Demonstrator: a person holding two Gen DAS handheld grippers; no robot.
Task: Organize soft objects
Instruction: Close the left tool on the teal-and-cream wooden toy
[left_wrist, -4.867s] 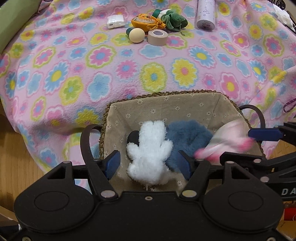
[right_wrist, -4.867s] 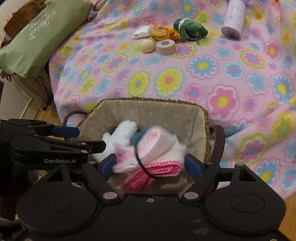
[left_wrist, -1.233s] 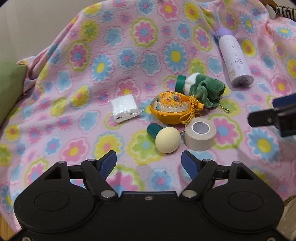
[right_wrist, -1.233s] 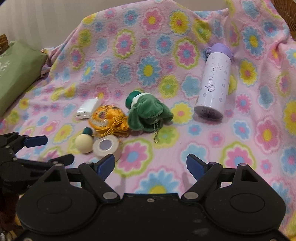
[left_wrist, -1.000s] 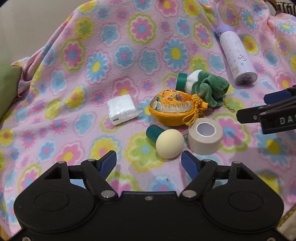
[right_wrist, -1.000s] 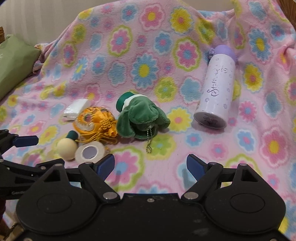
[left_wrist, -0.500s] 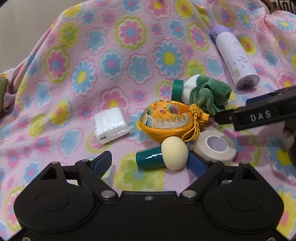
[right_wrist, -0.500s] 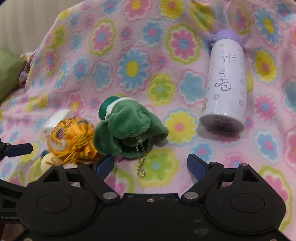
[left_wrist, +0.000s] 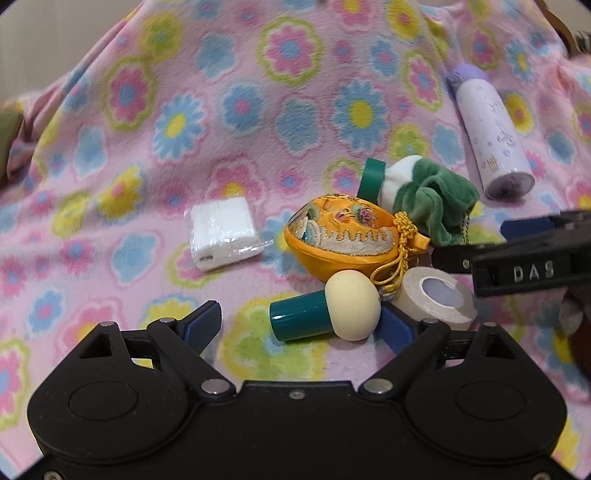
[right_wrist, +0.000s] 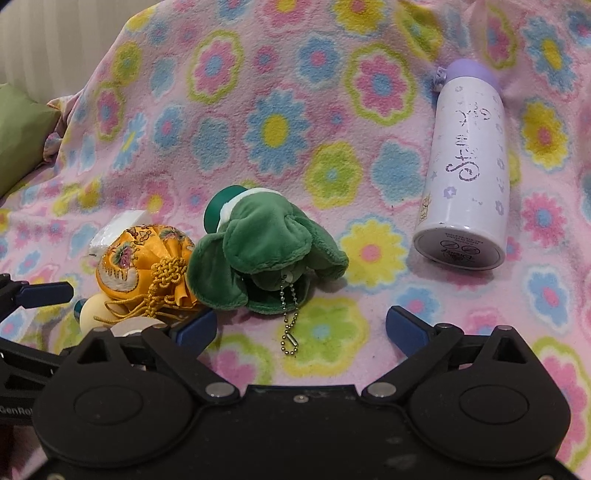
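Straddling the sponge applicator (left_wrist: 325, 314), the left gripper (left_wrist: 299, 325) has its jaws apart, just widened, neither pad pressing; the cream foam dome lies against its right finger, the glossy teal handle between. This looks like a lining-up for a pick. The right gripper (right_wrist: 299, 328) is spread wide, just opened further, clamping nothing; the green plush toy (right_wrist: 266, 251), velvety and lobed, sits just ahead with its ball chain (right_wrist: 288, 314) trailing between the fingers. An orange satin pouch (right_wrist: 144, 266) touches the plush.
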